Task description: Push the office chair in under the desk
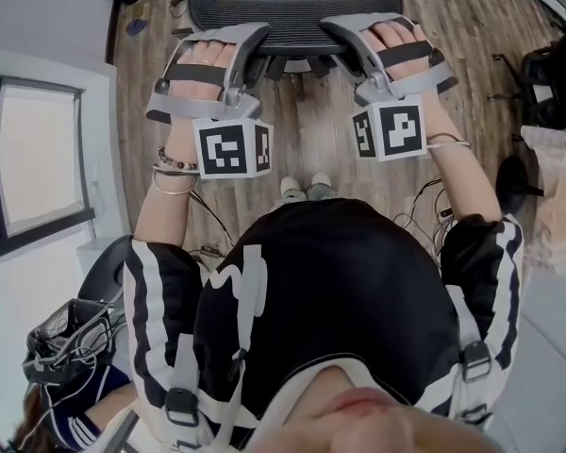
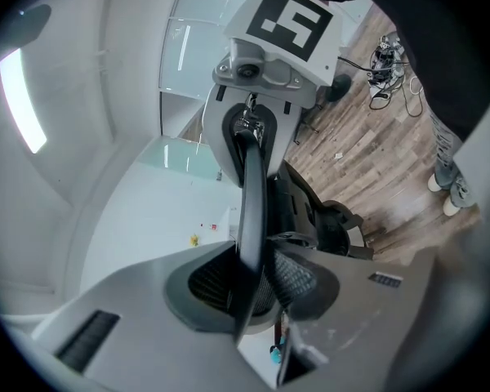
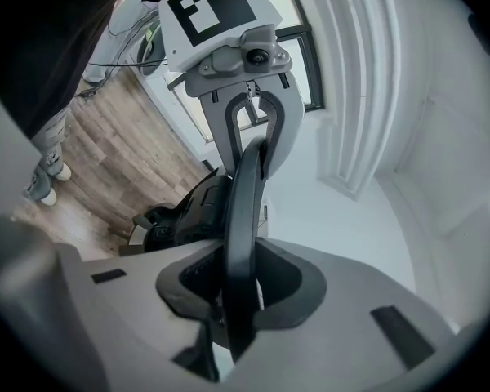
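1. Office chair [image 1: 292,12] stands on the wood floor [image 1: 302,149] at the top of the head view, right in front of the person. Its dark top edge [image 1: 264,8] runs from side to side.
2. At the left end of that edge is the left gripper [image 1: 253,43]. In the left gripper view, the two jaws of this gripper [image 2: 249,288] pinch the thin dark edge [image 2: 251,211] from both sides.
3. In the middle, the edge is bare between the two grippers. The person's shoes [image 1: 307,189] are on the floor just behind the chair.
4. At the right end of the edge is the right gripper [image 1: 351,41]. In the right gripper view, the jaws of this gripper [image 3: 233,300] also pinch the edge [image 3: 241,219], and the pads press on it.
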### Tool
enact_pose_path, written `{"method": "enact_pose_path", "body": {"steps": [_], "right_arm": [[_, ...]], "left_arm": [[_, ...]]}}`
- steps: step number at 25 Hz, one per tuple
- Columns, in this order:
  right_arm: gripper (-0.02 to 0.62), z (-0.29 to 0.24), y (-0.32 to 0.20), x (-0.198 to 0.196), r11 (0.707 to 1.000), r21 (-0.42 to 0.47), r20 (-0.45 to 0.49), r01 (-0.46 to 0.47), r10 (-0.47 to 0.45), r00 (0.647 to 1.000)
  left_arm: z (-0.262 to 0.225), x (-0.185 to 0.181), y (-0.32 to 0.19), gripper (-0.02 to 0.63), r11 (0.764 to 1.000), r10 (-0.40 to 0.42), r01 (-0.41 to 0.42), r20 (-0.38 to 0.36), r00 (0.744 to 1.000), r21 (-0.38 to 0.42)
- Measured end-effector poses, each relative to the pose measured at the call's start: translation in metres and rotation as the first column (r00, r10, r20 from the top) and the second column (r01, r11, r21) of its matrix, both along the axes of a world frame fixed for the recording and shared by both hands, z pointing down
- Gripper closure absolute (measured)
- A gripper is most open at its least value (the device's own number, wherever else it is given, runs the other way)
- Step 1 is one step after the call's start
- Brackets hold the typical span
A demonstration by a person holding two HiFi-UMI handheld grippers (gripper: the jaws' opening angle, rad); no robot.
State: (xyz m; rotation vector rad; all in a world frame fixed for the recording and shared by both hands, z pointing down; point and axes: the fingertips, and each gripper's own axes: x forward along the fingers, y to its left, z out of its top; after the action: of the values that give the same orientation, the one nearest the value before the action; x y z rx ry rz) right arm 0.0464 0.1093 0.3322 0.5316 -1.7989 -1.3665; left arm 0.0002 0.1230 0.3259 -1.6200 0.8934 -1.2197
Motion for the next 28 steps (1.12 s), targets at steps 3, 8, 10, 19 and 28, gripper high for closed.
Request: {"method": "enact_pose_path", "body": {"steps": [3,8,10,19,28], "right_arm": [[0.506,0.0,-0.002,0.0,1.0,0.014,0.002,0.013,-0.013,1.0],[0.508,-0.002,-0.006,-0.002,0.999,0.036,0.003,0.039,-0.039,0.999],[0.509,-0.002,-0.008,-0.001,0.997,0.051,0.004,0.053,-0.053,0.999],[0.514,0.0,-0.012,-0.007,0.996,0.023,0.007,0.084,-0.085,0.996],[0.518,-0.006,-0.052,0.005,0.996,0.023,0.008,0.082,-0.082,0.997]], "left_arm": [[-0.001,0.0,-0.001,0.495,1.0,0.001,-0.001,-0.008,1.0,-0.004],[-0.003,-0.001,-0.005,0.491,0.998,-0.06,0.059,-0.053,0.997,-0.027],[-0.004,-0.001,-0.007,0.488,0.995,-0.084,0.08,-0.07,0.994,-0.053],[-0.002,-0.006,-0.012,0.485,0.993,-0.111,0.107,-0.083,0.99,-0.047],[-0.008,0.006,-0.05,0.485,0.991,-0.125,0.122,-0.076,0.989,-0.051]]}}
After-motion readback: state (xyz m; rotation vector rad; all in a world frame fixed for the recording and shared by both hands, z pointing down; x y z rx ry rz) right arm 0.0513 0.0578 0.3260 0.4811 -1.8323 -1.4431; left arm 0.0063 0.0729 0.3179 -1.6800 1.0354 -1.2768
